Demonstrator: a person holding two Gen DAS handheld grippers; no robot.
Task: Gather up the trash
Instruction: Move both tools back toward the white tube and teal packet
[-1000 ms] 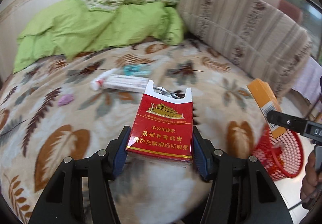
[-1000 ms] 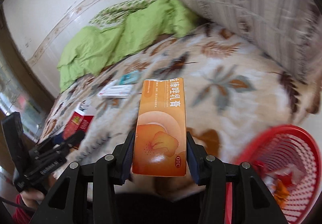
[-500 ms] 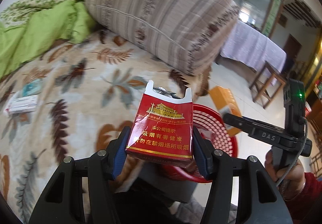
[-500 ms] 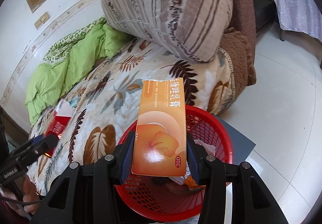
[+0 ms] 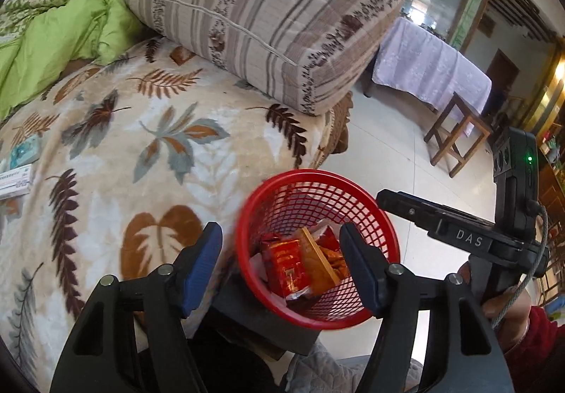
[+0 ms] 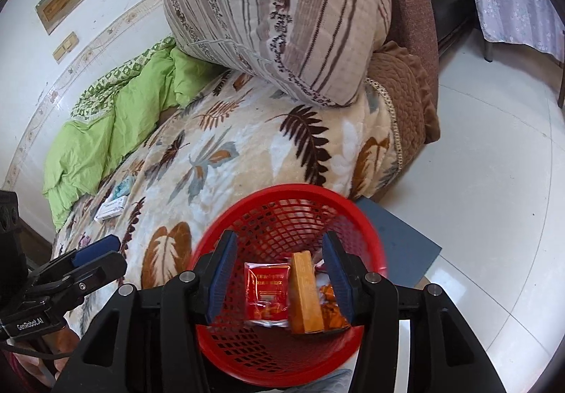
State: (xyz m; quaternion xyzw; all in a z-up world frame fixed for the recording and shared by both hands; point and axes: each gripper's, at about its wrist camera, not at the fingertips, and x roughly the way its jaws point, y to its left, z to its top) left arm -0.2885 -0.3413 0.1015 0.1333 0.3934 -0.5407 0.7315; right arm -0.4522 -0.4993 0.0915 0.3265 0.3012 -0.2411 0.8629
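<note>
Right wrist view: right gripper [image 6: 279, 273] jaws spread, empty, over red basket [image 6: 356, 227] lower center; orange box [image 6: 305, 290] and red pack [image 6: 266, 290] inside. Left gripper [image 5: 282, 262] also released. Bed blanket [image 6: 247, 146] edge left, tiled floor [image 6: 494, 181] right.

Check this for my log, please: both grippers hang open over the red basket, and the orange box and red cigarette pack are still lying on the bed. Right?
Not quite. The orange box and red cigarette pack lie inside the red basket, not on the bed; the right wrist view shows them at its bottom. The rest holds: the left gripper and right gripper both hang open over it.
</note>
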